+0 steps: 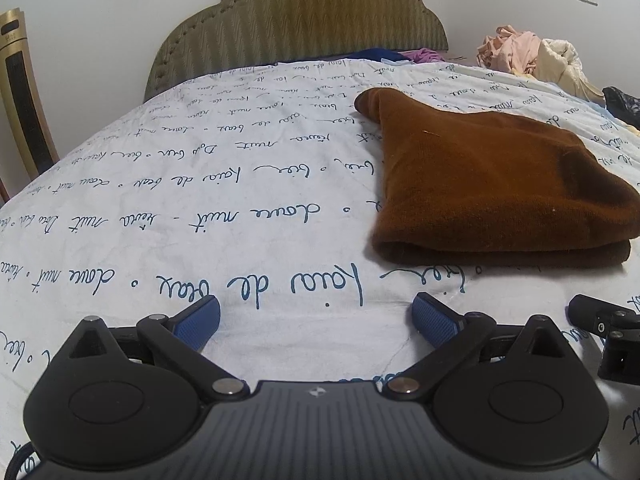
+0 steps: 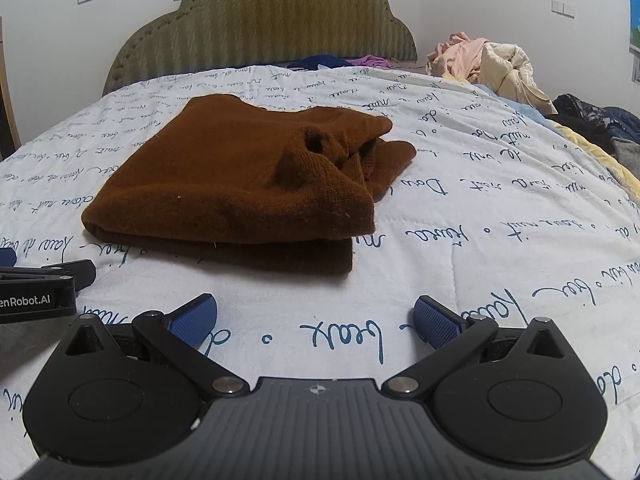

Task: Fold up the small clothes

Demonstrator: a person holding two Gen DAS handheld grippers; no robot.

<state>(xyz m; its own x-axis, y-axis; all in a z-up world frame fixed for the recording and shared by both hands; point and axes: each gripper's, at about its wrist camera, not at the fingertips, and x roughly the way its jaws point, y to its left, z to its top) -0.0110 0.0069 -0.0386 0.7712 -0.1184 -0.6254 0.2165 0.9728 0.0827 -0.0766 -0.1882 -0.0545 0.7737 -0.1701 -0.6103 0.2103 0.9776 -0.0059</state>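
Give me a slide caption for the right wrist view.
Open right tool hovers over the bedspread, facing a folded brown garment.

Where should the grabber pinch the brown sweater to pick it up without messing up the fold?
Probably the thick folded edge nearest the grippers. The brown sweater lies in stacked layers on the bed cover, and that rounded edge joins them. The open right gripper could slide in low from the front and pinch every layer; the far right end is loose and rumpled.
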